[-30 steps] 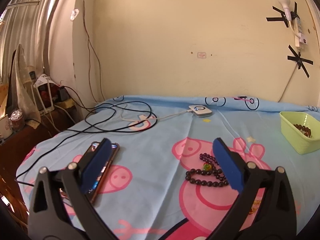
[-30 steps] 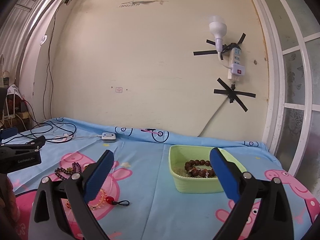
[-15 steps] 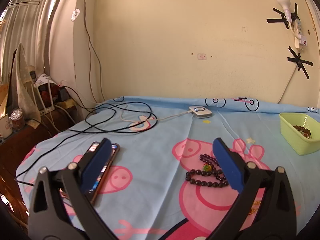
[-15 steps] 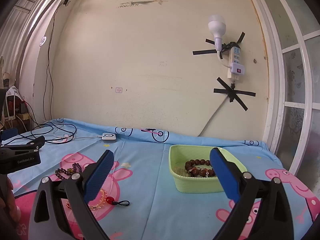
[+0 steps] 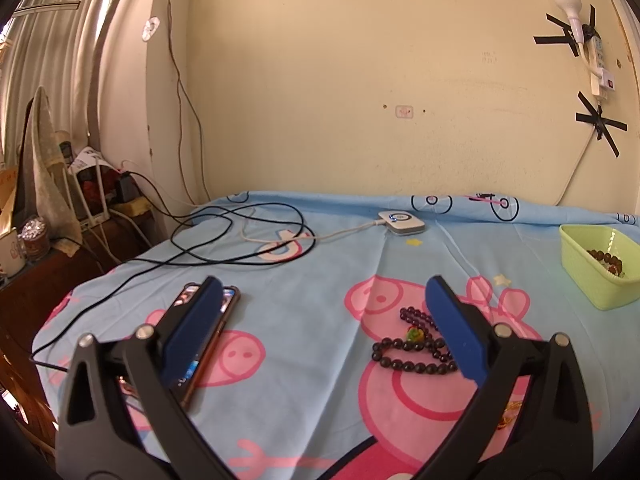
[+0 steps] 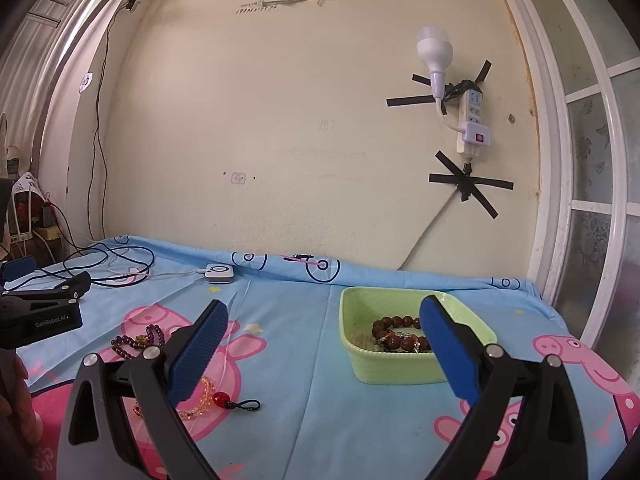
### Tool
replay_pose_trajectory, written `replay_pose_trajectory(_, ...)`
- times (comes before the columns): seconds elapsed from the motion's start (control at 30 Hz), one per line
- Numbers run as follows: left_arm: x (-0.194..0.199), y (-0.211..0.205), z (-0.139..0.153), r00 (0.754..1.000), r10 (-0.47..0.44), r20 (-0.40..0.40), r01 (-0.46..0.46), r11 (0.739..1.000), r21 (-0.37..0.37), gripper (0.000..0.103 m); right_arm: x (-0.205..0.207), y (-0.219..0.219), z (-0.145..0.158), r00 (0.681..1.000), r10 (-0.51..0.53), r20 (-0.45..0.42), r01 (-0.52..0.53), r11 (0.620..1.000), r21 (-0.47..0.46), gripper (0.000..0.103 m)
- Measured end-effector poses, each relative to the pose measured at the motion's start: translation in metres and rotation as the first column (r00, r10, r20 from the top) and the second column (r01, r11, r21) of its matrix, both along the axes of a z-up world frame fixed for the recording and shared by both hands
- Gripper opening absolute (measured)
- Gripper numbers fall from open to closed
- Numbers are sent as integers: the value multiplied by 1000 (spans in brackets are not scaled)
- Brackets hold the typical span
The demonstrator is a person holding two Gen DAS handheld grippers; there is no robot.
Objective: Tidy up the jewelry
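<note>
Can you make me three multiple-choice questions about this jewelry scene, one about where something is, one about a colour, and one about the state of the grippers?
1. Where is the brown bead bracelet?
A. Inside the green tub
B. On the phone
C. Hanging on the wall

2. What colour is the bedsheet under the jewelry?
A. Plain white
B. Light blue with pink pigs
C. Dark green

3. How do the left gripper and right gripper stand?
A. Both open and holding nothing
B. Both shut on bracelets
C. Left shut on the phone, right open

Answers:
1. A, the brown beads lie within the tub's walls.
2. B, the blue cloth carries pink pig prints.
3. A, each pair of blue pads stands wide apart with nothing between them, and the dark bead bracelet lies on the sheet.
</note>
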State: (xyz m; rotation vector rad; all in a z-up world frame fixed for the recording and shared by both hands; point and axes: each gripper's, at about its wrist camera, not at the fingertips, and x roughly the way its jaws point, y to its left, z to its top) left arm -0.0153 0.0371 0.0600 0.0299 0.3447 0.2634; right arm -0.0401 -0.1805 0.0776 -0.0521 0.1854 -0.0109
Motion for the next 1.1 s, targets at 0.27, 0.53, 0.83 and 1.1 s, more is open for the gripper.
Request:
replay_pose_trajectory(0.27,1,2,0,1000,2,-9,-2,1000,-6,97,1,2,-1,1000,8,-6,-8,1000,-5,74)
replay_pose_trajectory(0.53,2,5,-1,1000,-1,-12,1,1000,-11,97,1,2,-2,1000,12,-9,-12,1000,0,74)
replay_pose_trajectory(0.83,2,6,0,1000,-4,-14,4,1000,-13,97,2,1,-2,1000,14,-11,-14,1000,4,74)
replay_pose_trajectory(1.1,5,14,-1,996,-82,-46,77,992,-104,97,4,1,-3,1000,25,-17,-25,1000,-1,74)
